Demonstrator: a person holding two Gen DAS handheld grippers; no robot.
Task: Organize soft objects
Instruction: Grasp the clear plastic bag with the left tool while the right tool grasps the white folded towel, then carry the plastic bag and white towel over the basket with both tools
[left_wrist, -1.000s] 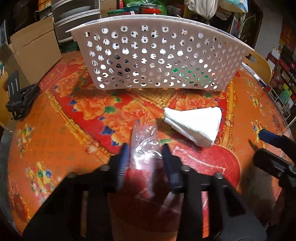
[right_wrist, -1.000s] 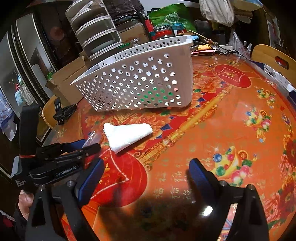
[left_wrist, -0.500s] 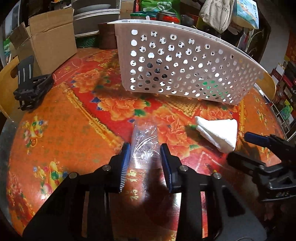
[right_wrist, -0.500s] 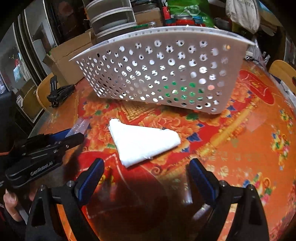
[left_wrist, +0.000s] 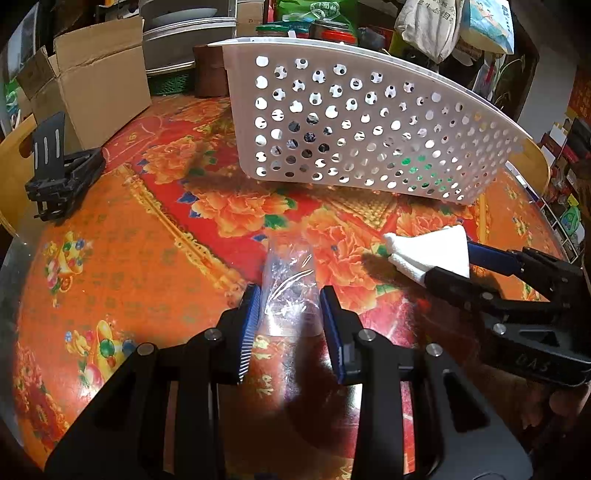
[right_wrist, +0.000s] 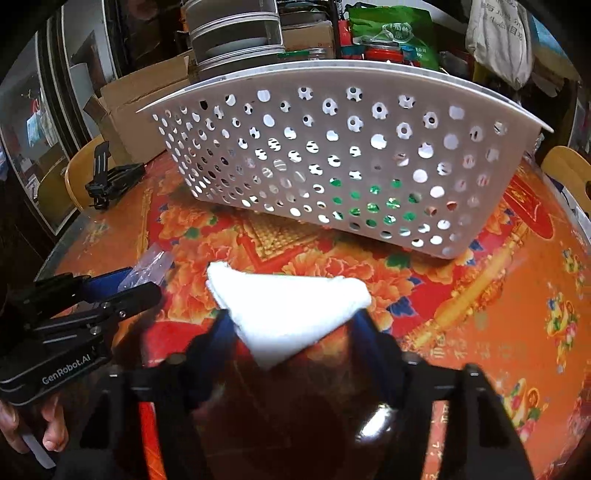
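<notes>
A folded white cloth (right_wrist: 288, 312) lies on the red flowered tablecloth (right_wrist: 480, 295). My right gripper (right_wrist: 291, 325) is open, with its blue fingers on either side of the cloth; the cloth also shows in the left wrist view (left_wrist: 432, 253). A clear crumpled plastic bag (left_wrist: 290, 291) lies between the fingers of my left gripper (left_wrist: 290, 306), which is open around it. The bag also shows in the right wrist view (right_wrist: 149, 267). A white perforated basket (left_wrist: 369, 129) stands behind both, with something green inside.
A black folded stand (left_wrist: 59, 166) lies at the table's left edge. A cardboard box (left_wrist: 92, 81) and stacked containers (right_wrist: 236, 33) stand behind. Wooden chair backs (right_wrist: 569, 170) are at the right and left. Jars and bags crowd the far side.
My right gripper has moved forward and to the left, so that its fingers now straddle the white cloth. My left gripper has stayed around the plastic bag and turned a little to the left.
</notes>
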